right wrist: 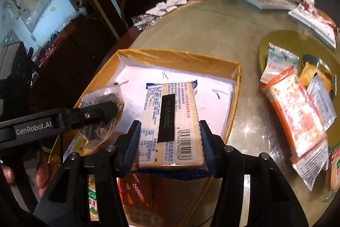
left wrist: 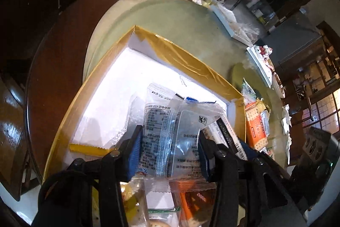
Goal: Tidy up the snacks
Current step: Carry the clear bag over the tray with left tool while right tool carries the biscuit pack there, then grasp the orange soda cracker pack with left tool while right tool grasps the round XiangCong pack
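Both claws gripped snacks over the shallow, tape-edged cardboard box (right wrist: 231, 103): left claw (left wrist: 170, 142) pinched a crinkly clear packet (left wrist: 170, 124), right claw (right wrist: 170, 144) clamped a flat rectangular cracker pack (right wrist: 172, 120).

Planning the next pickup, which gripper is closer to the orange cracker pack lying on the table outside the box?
Right. The right gripper sits beside the orange cracker pack; the left gripper is over the box's far side.

Each camera rides just behind its own gripper, looking steeply down along the fingers, close over the yellow-rimmed box (left wrist: 187, 61) on the round table (right wrist: 212, 20). The left one faces the box's far corner; the right one sees more tabletop. Both share the box and the far clutter.
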Action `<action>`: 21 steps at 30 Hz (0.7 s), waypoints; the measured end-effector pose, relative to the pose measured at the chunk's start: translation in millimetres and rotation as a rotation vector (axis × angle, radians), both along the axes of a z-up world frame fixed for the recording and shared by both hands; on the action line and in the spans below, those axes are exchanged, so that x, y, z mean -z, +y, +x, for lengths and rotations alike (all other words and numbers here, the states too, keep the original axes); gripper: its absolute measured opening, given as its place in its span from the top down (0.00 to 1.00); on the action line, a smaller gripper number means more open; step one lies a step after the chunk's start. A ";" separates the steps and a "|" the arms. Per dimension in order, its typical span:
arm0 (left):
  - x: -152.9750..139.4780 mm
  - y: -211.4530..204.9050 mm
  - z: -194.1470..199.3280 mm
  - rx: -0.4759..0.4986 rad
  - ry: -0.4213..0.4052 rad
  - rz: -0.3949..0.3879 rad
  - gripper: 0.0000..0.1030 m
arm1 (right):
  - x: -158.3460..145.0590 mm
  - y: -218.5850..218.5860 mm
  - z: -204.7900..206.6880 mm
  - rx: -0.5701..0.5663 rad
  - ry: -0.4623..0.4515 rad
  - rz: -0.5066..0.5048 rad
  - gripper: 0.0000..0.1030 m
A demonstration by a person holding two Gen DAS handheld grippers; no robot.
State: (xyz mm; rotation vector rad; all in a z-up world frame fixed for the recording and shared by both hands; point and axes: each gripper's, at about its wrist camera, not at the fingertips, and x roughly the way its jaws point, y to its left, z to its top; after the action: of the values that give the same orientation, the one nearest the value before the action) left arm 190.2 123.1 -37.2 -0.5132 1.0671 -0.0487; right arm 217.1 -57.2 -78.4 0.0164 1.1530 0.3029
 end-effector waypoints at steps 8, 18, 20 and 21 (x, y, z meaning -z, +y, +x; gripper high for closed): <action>1.5 20.0 -10.4 -0.101 -0.006 -0.148 0.34 | -14.4 -11.0 -11.6 0.012 -0.006 0.050 0.33; -39.8 -74.9 -108.7 -0.059 -0.331 0.108 0.24 | -62.3 -109.9 -110.2 0.127 -0.113 0.166 0.21; -35.2 -104.7 -119.3 0.010 -0.304 0.092 0.24 | -66.1 -137.3 -126.8 0.159 -0.123 0.163 0.21; -33.4 -113.4 -120.6 0.032 -0.292 0.086 0.24 | -68.2 -149.1 -133.0 0.167 -0.128 0.160 0.21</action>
State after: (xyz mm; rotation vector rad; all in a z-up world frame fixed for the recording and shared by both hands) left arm 69.6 9.7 -3.8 -0.3974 0.7884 -0.1030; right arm 84.0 -206.3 -10.2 0.2299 0.9913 0.2431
